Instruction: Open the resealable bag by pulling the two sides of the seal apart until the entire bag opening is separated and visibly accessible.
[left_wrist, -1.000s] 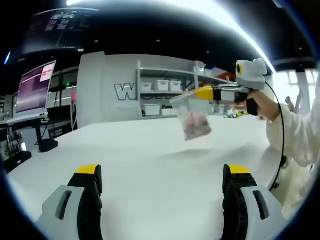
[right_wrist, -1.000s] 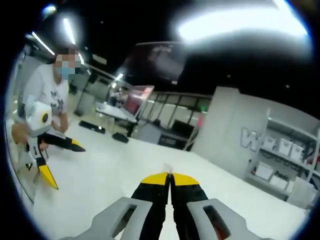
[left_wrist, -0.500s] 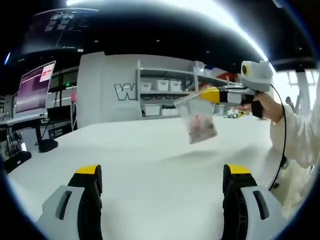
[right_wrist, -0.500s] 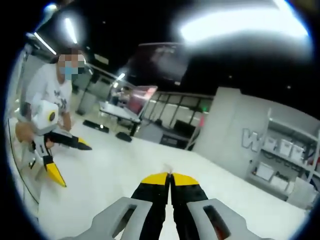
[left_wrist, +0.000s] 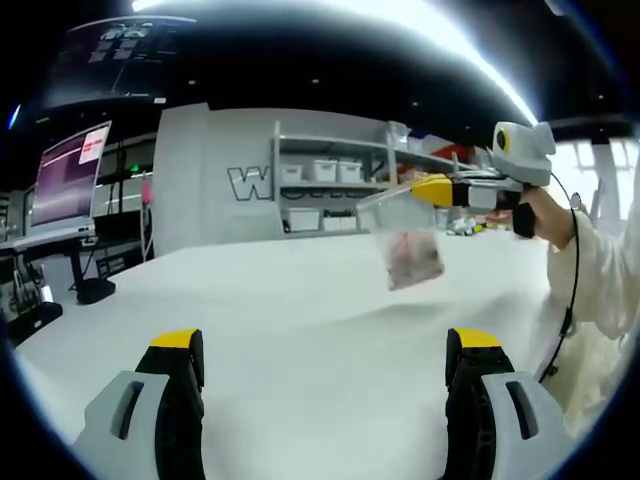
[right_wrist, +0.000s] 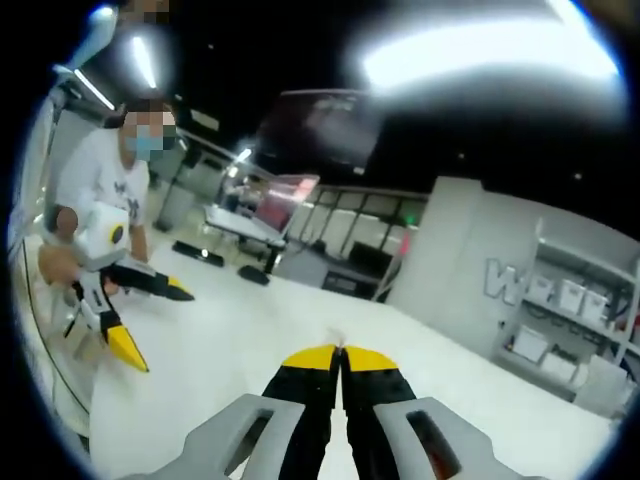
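Observation:
A clear resealable bag (left_wrist: 413, 257) with pinkish contents hangs above the white table (left_wrist: 300, 320), at the right of the left gripper view. My right gripper (left_wrist: 432, 188), held in a hand at the far right, is shut on the bag's top edge. In the right gripper view its yellow-tipped jaws (right_wrist: 341, 357) are pressed together, and a thin sliver of plastic pokes out at the tips. My left gripper (left_wrist: 325, 345) stands open, low over the table and apart from the bag. It appears again at the left of the right gripper view (right_wrist: 152, 322), jaws spread.
Behind the table stand a grey wall with shelves of white bins (left_wrist: 322, 172) and a monitor (left_wrist: 70, 175) on a desk at the left. A person in a white top (right_wrist: 100, 180) holds the grippers. A cable (left_wrist: 570, 290) hangs from the right gripper.
In the left gripper view the right gripper has carried the hanging bag a little further right. The left gripper's jaws have stayed spread and still.

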